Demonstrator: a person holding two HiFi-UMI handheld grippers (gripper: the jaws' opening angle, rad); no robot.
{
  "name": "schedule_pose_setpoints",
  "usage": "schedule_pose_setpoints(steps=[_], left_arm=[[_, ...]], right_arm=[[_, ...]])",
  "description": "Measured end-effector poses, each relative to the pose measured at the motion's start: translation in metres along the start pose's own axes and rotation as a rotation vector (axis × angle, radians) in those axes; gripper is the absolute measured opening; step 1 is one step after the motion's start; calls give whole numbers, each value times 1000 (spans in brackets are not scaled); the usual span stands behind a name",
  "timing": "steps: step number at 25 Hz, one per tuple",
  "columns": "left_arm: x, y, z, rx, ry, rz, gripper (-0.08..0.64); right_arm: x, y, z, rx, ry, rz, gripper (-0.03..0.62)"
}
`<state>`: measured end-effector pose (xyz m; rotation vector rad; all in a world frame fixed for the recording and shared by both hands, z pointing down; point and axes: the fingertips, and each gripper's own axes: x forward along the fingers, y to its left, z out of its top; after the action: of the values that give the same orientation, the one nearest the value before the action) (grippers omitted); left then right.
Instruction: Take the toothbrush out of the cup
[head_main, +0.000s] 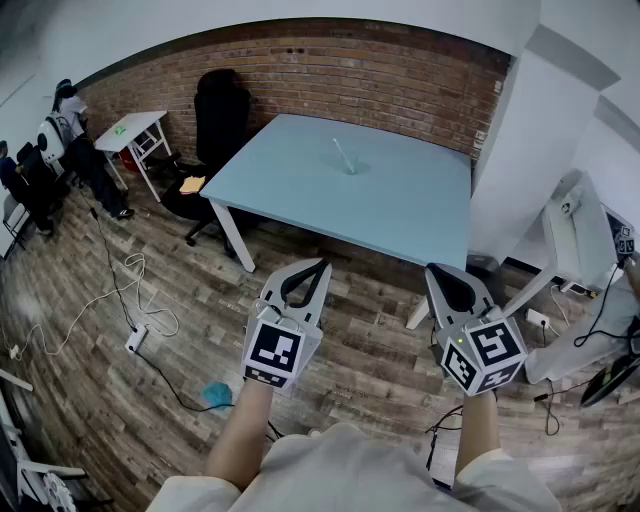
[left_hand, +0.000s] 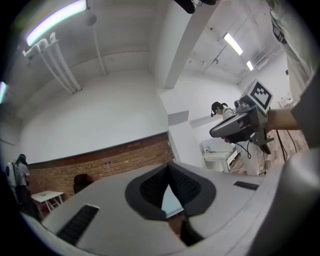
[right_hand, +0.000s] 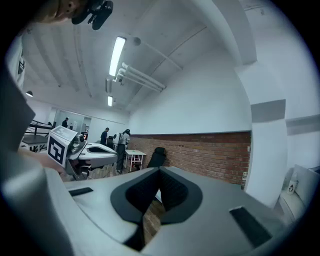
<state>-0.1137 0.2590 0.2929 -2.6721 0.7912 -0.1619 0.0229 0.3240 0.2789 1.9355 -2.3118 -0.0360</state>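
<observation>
Nearest, the left grey two-jaw gripper (head_main: 322, 265) and the right grey two-jaw gripper (head_main: 432, 268) hover level above the brown wood-plank floor (head_main: 370, 330), each with its jaws clenched tip to tip on nothing. Farther off, the thin pale toothbrush (head_main: 342, 153) leans left in the small clear cup (head_main: 349, 168) mid-table on the light-blue rectangular table (head_main: 290, 190), well apart from both grippers.

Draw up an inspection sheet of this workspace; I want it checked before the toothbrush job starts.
Surface: light blue rectangular table, carrying only the job's things.
Job's things: clear cup near the table's middle; pale toothbrush leaning in it.
Clutter: small blue object on the wooden floor.
Grippers: left gripper and right gripper both shut, empty, short of the table.
Cables: white cable and black cable loose on the floor.
Surroundings: red brick wall, black office chair, small white side table.
</observation>
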Motion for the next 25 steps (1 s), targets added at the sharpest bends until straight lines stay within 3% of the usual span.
schedule_pose_setpoints(steps=[25], left_arm=[[24,-39,9,-35,42,56,11]], right_arm=[[-15,-41,-7,36,-5,64,3]])
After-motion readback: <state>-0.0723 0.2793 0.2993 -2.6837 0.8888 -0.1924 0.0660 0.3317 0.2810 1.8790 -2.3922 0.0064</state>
